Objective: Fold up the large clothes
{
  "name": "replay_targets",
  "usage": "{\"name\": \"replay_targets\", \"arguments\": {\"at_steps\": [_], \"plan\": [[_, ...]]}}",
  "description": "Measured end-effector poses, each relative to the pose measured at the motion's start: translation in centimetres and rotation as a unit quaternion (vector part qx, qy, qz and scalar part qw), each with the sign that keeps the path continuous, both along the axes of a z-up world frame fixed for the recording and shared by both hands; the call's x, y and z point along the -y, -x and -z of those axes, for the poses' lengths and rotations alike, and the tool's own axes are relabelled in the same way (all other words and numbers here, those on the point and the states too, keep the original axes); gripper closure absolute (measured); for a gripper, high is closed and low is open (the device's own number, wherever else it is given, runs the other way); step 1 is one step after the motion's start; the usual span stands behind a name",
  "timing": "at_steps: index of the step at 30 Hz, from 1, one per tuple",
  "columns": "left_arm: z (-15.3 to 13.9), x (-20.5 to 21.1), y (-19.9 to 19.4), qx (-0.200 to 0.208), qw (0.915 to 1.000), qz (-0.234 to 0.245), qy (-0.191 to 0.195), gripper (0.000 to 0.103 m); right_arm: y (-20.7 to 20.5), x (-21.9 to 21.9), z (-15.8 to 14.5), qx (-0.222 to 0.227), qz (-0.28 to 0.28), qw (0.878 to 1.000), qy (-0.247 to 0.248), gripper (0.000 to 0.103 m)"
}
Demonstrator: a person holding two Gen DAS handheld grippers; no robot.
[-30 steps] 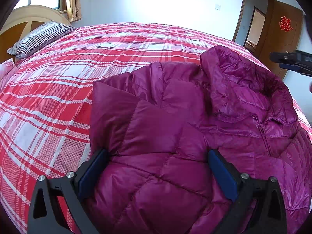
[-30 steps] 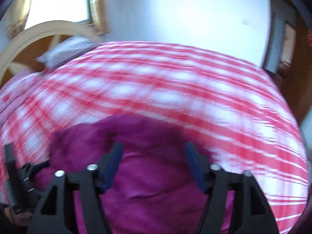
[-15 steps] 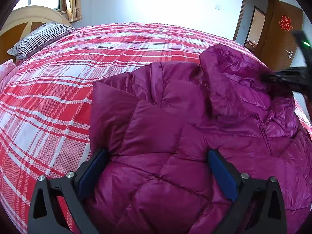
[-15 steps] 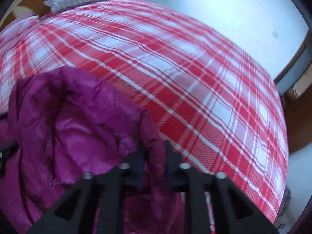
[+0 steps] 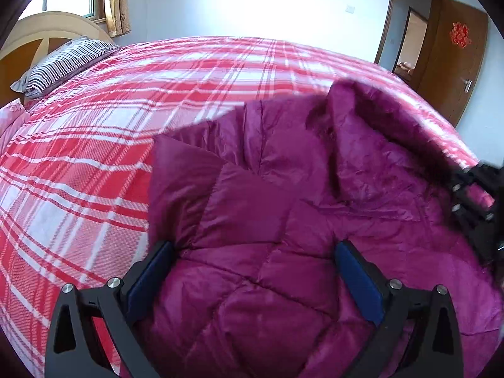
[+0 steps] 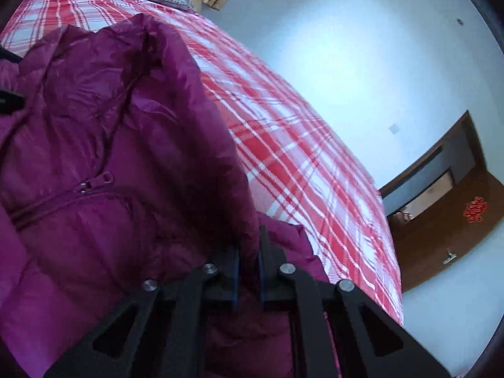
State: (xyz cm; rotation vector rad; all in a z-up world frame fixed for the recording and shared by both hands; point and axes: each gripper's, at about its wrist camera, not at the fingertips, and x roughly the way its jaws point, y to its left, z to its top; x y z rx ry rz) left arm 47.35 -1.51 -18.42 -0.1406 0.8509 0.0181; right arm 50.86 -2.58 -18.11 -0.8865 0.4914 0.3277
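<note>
Jacket (image 5: 283, 220) first: a padded, quilted, magenta one, lying on the bed (image 5: 126, 126) toward the near right part of the red-and-white checked bedspread. One sleeve (image 5: 189, 189) is folded in over the body, its smooth panel lying across the quilted squares. The hood (image 5: 371, 145) is raised off the rest of the garment and looks blurred in the left wrist view. In the right wrist view the zip (image 6: 63, 195) runs across the front, with its pull showing near the collar.

The right gripper (image 6: 249, 271) has its fingers drawn in close together, pinching the edge of the hood (image 6: 176, 126) between the blue pads, and the fabric rises steeply from that pinch. The same gripper shows at the right edge of the left wrist view (image 5: 472, 208), against the hood's rim.

The left gripper (image 5: 255, 280) has its fingers spread wide, one on each side of the lower quilted part of the jacket, with nothing pinched between them. Whether the blue pads (image 5: 148, 277) touch the fabric cannot be told.

Farther out, a striped pillow (image 5: 63, 66) lies at the head of the bed against a curved wooden headboard (image 5: 41, 34). A window with a curtain (image 5: 116, 0) sits above it. Across the room, a brown door (image 5: 453, 63) with a red paper ornament stands beside a doorway in the pale wall.
</note>
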Motion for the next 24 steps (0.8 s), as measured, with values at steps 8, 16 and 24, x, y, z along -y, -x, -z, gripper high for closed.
{"name": "replay_targets", "arguments": {"at_steps": [8,16,24], "plan": [[-10.4,1.0,-4.8,0.090,0.9958,0.001,0.019,0.001,-0.2,0.1,0.5,0.004,-0.002,1.000,-0.002,0.092],[-7.0,5.2,-13.8,0.014,0.9934,0.005,-0.114,0.001,0.1,0.1,0.9,0.010,-0.004,1.000,-0.002,0.092],[0.1,3.4,-11.0,-0.035,0.9943,0.008,-0.100,0.001,0.0,0.5,0.5,-0.001,-0.010,1.000,-0.027,0.091]]}}
